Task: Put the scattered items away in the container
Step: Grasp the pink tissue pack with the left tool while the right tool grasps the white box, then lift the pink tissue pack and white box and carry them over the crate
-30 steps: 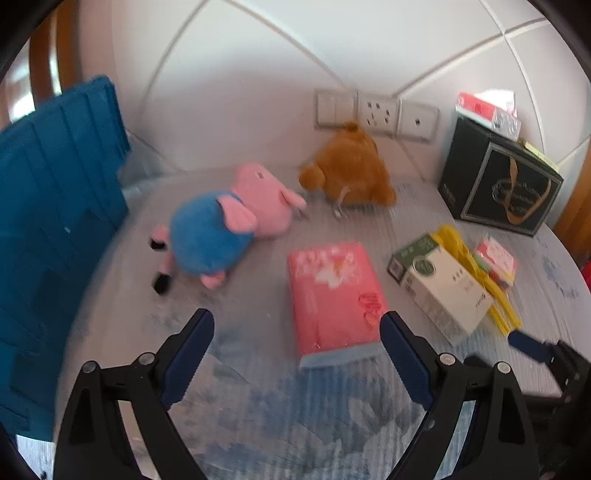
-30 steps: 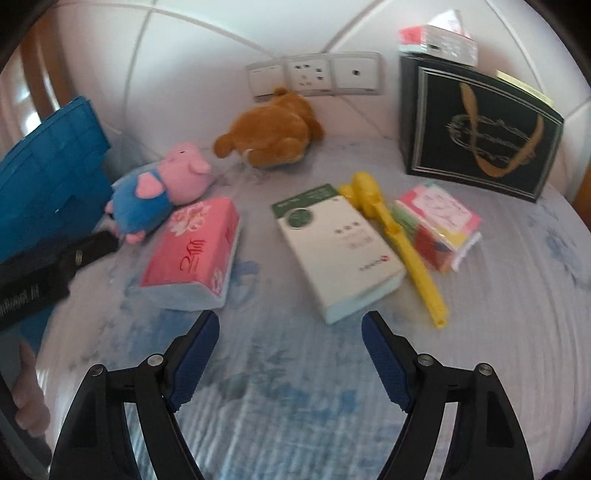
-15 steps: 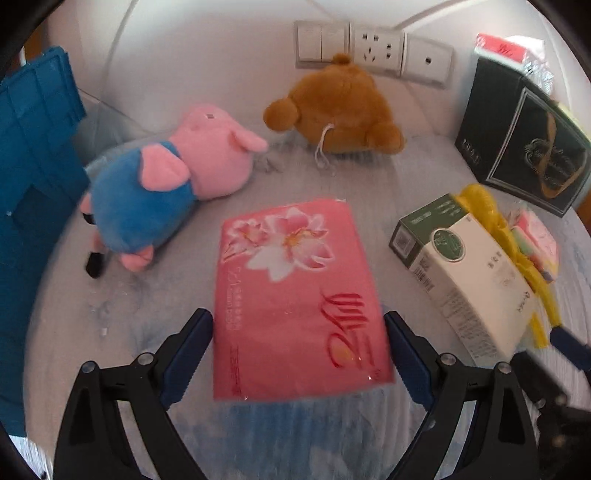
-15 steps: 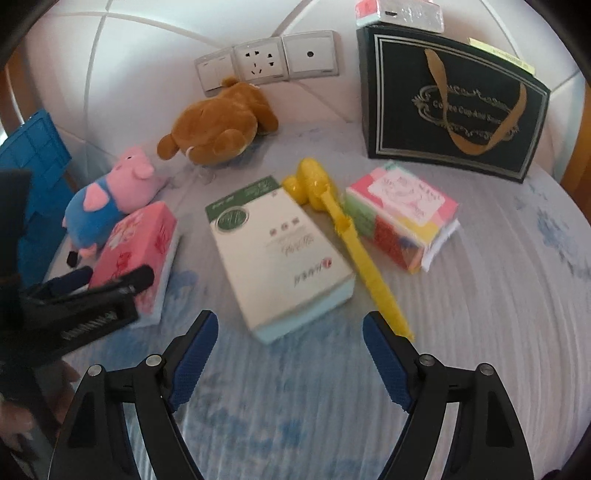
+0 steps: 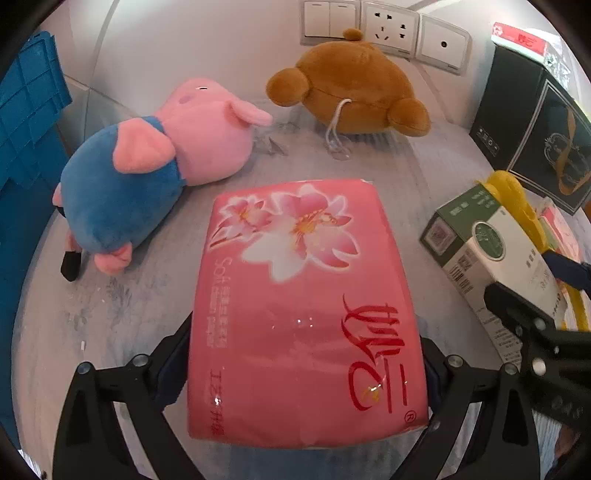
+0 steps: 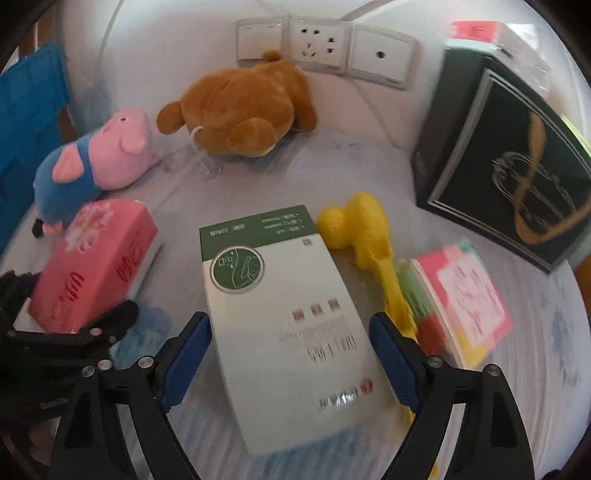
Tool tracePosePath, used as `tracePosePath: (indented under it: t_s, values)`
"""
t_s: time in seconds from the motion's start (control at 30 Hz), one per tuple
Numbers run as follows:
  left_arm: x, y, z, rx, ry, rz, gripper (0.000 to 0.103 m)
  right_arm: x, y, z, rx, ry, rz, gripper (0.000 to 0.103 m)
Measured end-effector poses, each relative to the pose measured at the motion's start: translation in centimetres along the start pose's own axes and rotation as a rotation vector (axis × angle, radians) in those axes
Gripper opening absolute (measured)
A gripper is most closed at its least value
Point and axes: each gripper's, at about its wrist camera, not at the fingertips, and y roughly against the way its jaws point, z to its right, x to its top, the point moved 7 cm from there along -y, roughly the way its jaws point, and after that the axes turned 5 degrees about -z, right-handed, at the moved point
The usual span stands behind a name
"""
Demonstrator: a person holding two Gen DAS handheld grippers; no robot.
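Observation:
A pink tissue pack (image 5: 303, 314) lies flat on the bed, and my left gripper (image 5: 301, 365) is open with a jaw on either side of its near end. The pack also shows in the right wrist view (image 6: 96, 262). A white and green box (image 6: 288, 332) lies between the open jaws of my right gripper (image 6: 290, 365); it also shows in the left wrist view (image 5: 487, 254). A pig plush (image 5: 155, 162), a brown bear plush (image 5: 351, 88), a yellow toy (image 6: 369, 240) and a colourful pack (image 6: 458, 299) lie around them. The blue crate (image 5: 26, 129) stands at the left.
A black gift bag (image 6: 517, 166) stands at the back right against the wall, with a red box (image 6: 480, 31) on top. Wall sockets (image 6: 321, 48) sit behind the bear. The bed sheet (image 6: 535, 369) runs on to the right.
Both grippers have moved forward and down. The left one now straddles the pink tissue pack and the right one straddles the white and green box. Both have stayed open.

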Motion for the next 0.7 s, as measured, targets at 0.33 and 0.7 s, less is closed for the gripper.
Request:
tracePosePath:
  t_s: [0.33, 0.7]
  values:
    - [-2.7, 0.9, -1.5, 0.015, -0.035, -0.006, 0.097, -4.3, 0.4, -2.2, 0.049, -0.031, -0.111, 0.076]
    - [-11.9, 5.8, -2.5, -0.034, -0.064, -0.099, 0.097, -13.4, 5.5, -3.1, 0.099, -0.137, -0.196, 0.080]
